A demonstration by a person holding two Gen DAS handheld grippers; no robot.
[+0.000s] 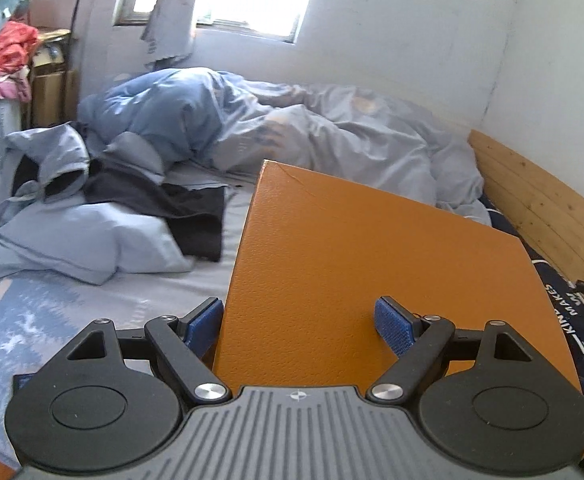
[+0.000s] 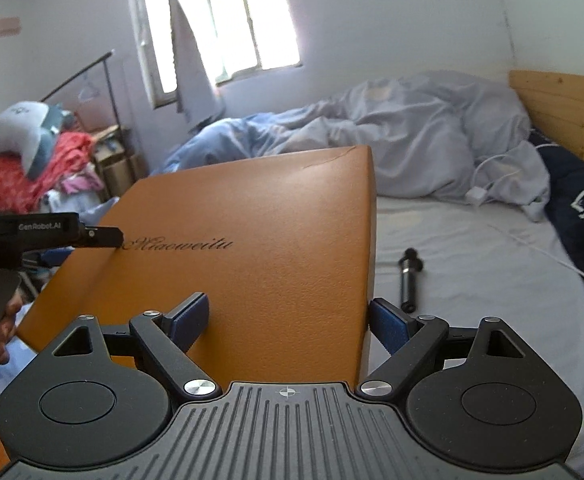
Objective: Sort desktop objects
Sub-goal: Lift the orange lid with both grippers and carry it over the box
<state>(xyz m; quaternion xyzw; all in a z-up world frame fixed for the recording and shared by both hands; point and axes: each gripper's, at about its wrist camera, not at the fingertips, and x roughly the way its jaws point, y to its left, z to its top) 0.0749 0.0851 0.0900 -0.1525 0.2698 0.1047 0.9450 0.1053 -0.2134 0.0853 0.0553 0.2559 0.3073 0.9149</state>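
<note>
A large orange leather-textured box lid [image 1: 372, 264] with black script lettering [image 2: 179, 245] is held up over the bed. My left gripper [image 1: 300, 326] straddles its left edge: one blue pad is under the lid and the other rests on top. My right gripper [image 2: 287, 320] straddles its right edge the same way. Both sets of jaws stand wide, and I cannot tell whether they press on the lid. The left gripper also shows in the right wrist view [image 2: 51, 232] at the lid's far left edge.
Below is a bed with a rumpled blue-grey duvet [image 2: 392, 136], a pillow [image 1: 87, 236] and dark clothes [image 1: 195, 216]. A small black cylindrical tool [image 2: 408, 276] and a white charger with cable [image 2: 476, 194] lie on the sheet. A wooden headboard [image 2: 564, 108] stands at the right, and piled clothes [image 2: 39, 172] at the left.
</note>
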